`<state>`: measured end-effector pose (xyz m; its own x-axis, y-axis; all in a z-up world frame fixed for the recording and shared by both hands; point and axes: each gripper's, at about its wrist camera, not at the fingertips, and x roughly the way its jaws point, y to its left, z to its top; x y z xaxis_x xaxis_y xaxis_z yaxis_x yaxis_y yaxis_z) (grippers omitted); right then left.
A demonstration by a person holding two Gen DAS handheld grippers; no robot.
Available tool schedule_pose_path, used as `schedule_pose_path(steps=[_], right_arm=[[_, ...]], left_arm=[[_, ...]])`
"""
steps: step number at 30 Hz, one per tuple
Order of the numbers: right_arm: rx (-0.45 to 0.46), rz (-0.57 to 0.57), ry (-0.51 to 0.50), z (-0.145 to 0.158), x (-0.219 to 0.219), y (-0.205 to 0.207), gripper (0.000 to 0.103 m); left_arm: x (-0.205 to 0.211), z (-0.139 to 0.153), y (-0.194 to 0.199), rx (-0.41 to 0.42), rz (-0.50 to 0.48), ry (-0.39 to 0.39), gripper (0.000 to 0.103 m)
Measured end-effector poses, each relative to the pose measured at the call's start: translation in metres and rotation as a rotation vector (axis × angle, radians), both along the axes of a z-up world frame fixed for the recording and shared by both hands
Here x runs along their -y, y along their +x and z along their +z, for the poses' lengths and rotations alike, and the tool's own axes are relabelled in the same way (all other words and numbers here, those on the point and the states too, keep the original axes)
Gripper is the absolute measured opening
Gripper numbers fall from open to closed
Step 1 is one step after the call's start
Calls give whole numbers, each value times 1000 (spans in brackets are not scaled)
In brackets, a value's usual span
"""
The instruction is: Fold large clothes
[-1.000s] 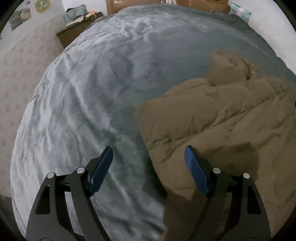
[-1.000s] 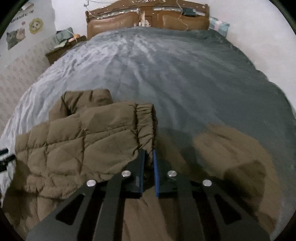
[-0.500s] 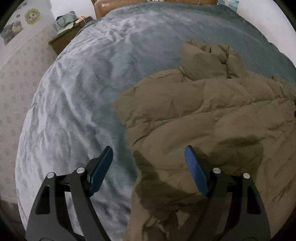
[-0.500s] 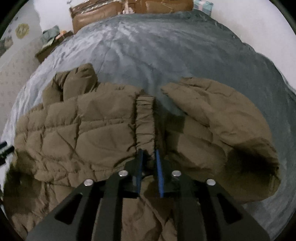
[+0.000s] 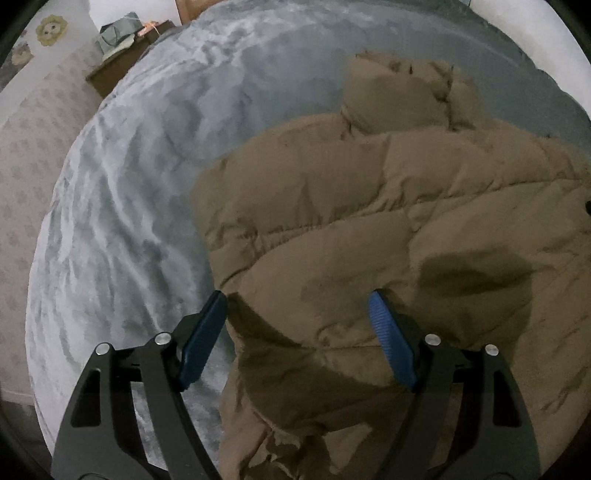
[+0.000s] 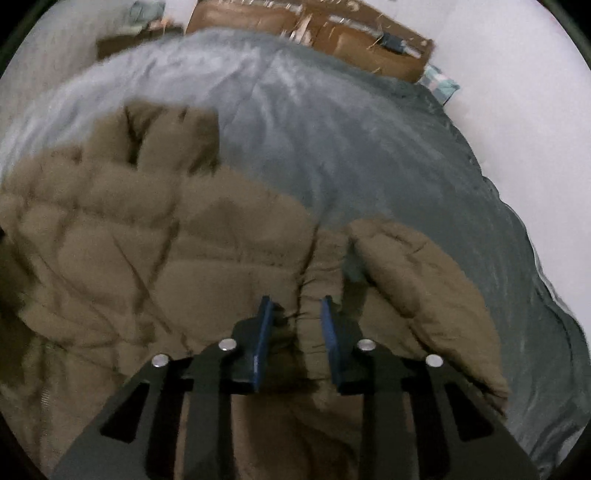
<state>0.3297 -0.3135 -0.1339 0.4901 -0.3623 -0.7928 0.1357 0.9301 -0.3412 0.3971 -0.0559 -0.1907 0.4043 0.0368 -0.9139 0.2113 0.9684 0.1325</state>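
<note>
A brown quilted puffer jacket (image 5: 369, 229) lies spread on a grey bed (image 5: 129, 192), its hood (image 5: 406, 92) toward the far side. My left gripper (image 5: 295, 306) is wide open and empty, hovering over the jacket's left edge. In the right wrist view the jacket (image 6: 147, 240) fills the left and middle, with a sleeve (image 6: 417, 280) lying at the right. My right gripper (image 6: 295, 306) is open, its jaws apart on either side of the elastic sleeve cuff (image 6: 317, 280), no longer clamping it.
The grey plush bedspread (image 6: 369, 140) stretches to a brown headboard (image 6: 314, 33) at the far end. A wooden bedside table (image 5: 125, 59) with clutter stands at the upper left beside a patterned wall (image 5: 33, 155). A pillow (image 6: 439, 83) lies by the headboard.
My right gripper has opened and let go of the sleeve cuff it clamped. The left gripper, still open, has moved over the jacket's left edge.
</note>
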Motion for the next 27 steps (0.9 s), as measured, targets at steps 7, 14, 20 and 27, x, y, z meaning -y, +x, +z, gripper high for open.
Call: schedule_pose_path(steps=[7,14,20,27], right_arm=[[-89,35,-35,-34,-4,13,26],[-102,39,-6,-30,3,19,28],[-20,53,-38,18,21,13,65],[-43,-27,-129,37,77,26,65]], left_arm=[[-6,-17,7,-10,-26,18,81],[-11,-16,7,-13,-10,37,83],[-12,29,-4,83,4,40,95],[-27,58,-7,150,8,51,96]])
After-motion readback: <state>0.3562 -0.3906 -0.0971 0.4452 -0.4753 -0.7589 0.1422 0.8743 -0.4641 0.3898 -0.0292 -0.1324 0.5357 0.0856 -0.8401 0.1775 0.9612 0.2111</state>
